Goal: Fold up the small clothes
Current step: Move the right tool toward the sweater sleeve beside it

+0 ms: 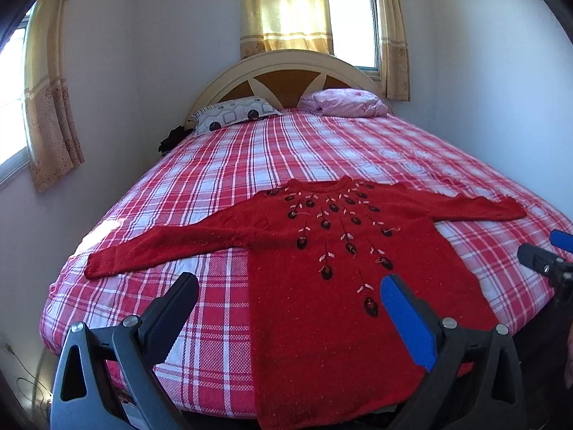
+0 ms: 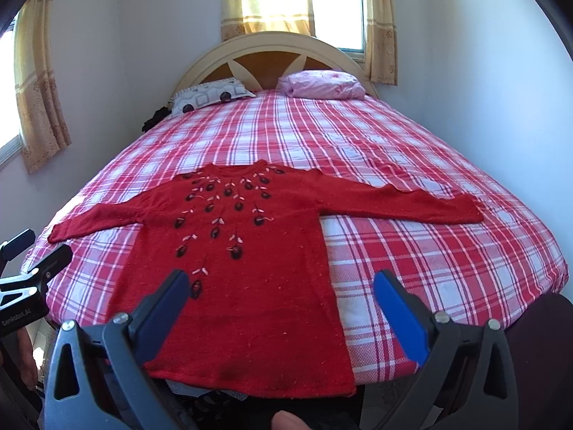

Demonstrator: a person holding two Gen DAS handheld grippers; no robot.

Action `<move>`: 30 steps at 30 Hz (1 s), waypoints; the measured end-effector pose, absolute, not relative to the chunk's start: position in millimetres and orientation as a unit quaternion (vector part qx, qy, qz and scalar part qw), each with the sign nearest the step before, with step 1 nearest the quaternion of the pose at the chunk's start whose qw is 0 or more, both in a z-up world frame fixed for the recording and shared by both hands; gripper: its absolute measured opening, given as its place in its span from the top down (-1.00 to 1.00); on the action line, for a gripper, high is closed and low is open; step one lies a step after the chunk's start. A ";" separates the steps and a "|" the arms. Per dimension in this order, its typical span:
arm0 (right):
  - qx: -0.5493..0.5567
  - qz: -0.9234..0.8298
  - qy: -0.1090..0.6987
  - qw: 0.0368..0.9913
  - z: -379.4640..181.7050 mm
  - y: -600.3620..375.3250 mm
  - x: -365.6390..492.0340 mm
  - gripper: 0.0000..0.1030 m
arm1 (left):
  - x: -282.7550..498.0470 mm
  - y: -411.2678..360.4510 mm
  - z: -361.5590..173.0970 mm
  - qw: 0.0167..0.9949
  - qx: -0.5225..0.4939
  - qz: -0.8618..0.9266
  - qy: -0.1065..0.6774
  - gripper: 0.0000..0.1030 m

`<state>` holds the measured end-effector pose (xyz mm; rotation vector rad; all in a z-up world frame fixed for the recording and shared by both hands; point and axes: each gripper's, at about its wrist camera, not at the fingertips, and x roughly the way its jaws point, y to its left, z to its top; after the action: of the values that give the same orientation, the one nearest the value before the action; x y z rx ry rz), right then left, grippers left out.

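Left wrist view, red sweater (image 1: 322, 304) flat, sleeves spread, dark embroidery, seemingly flowers

Red knit sweater (image 1: 322, 322) (image 2: 247, 286) lies flat, front up, on the plaid bed near the foot edge. Both sleeves spread straight out sideways. Neckline points toward the headboard, hem hangs slightly over the foot edge. Dark bead-like flowers with pale pink leaves fan down from the collar. Unfolded.

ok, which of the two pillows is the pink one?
The pink pillow lies on the right by the headboard; the other pillow is white with dark circles, on the left.
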<state>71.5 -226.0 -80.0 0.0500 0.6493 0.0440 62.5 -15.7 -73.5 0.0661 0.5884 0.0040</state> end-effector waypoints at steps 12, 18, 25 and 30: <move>0.071 -0.020 0.353 0.933 -136.6 -280.5 128.6 -0.97 | 136.9 -11.9 -120.7 0.943 0.052 0.016 0.329 -0.98; 0.098 -0.056 0.360 0.926 -155.4 -326.3 156.0 -0.71 | 171.9 -12.2 -132.3 0.940 0.058 0.020 0.336 -0.98; 0.136 -0.109 0.365 0.915 -168.9 -409.1 193.7 -0.42 | 207.3 -11.3 -146.6 0.939 0.065 0.026 0.337 -0.98; 0.196 -0.165 0.352 0.900 -171.5 -486.2 209.9 -0.32 | 231.7 1.8 -158.4 0.935 0.060 0.045 0.347 -0.98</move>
<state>209.9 -486.2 -171.5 0.4048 0.7286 -0.3419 231.7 1.8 -158.4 0.1227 0.7093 0.0914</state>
